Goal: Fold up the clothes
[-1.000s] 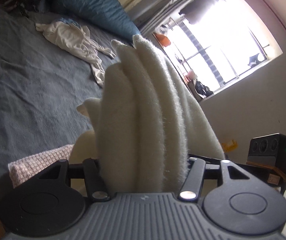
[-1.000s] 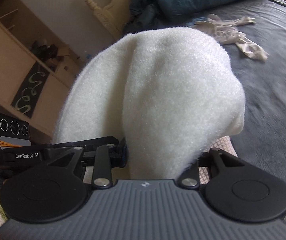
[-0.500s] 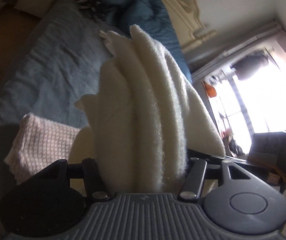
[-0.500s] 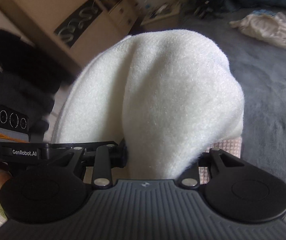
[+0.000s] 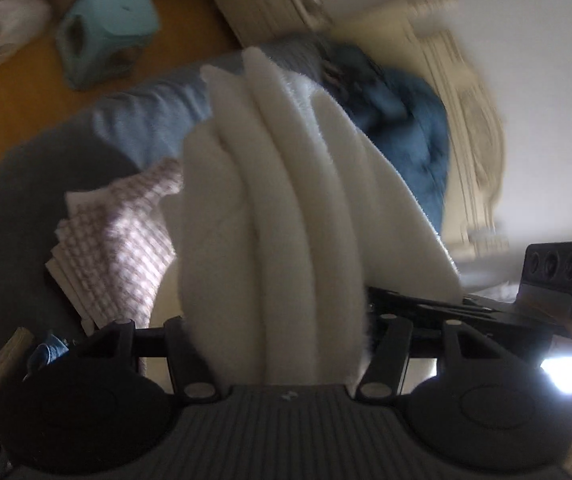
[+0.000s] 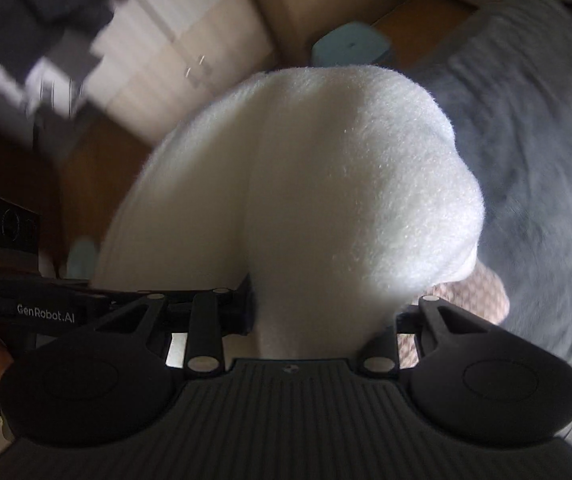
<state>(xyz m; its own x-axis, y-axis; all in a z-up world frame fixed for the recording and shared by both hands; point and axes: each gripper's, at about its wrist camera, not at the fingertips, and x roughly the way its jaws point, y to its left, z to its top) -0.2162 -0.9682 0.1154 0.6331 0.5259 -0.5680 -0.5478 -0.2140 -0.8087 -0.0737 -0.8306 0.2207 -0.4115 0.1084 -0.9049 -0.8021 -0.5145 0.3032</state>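
Left gripper (image 5: 282, 344) clamping white fleece garment (image 5: 286, 220), folds bunching upright between jaws. Right gripper (image 6: 317, 320) clamping same garment (image 6: 325, 200), cloth bulging over it. Garment hanging above grey bed (image 6: 537, 160), near folded pink checked cloth (image 5: 114, 240). Teal stool (image 5: 102, 32) sitting far left on floor.

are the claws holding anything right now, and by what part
Both hold the white fleece garment. The left claw clamps a bunch of its layered folds; the right claw clamps a rounded fold.
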